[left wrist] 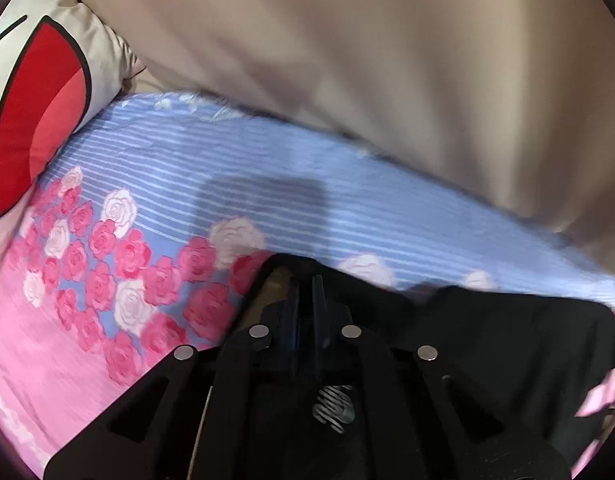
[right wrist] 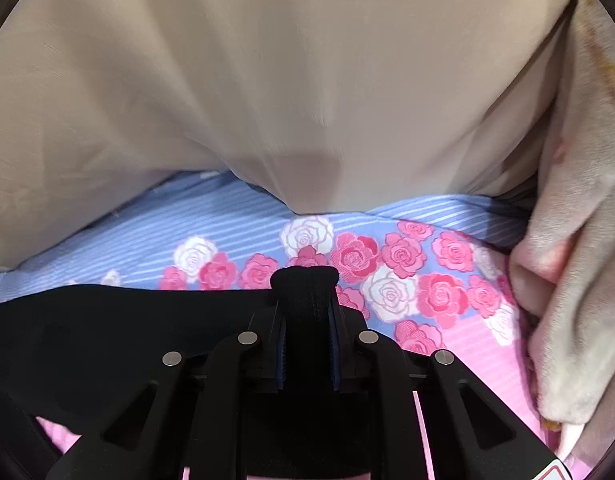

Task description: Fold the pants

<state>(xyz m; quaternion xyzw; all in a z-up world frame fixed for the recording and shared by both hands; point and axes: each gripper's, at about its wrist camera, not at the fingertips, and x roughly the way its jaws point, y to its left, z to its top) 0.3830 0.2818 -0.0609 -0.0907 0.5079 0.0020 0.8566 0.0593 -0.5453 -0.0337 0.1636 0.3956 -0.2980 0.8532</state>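
Fingers [right wrist: 334,340] pinch black pants [right wrist: 107,340] on a rose-printed bedsheet [right wrist: 447,296].

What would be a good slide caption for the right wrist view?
Right tool clamped on a bunched edge of black pants over the rose-print bedsheet.

Black pants [right wrist: 107,320], rose-printed blue-striped sheet [right wrist: 227,216]

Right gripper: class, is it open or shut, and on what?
Shut on the black pants: the right gripper has a bunched fold of the dark fabric pinched between its fingers.
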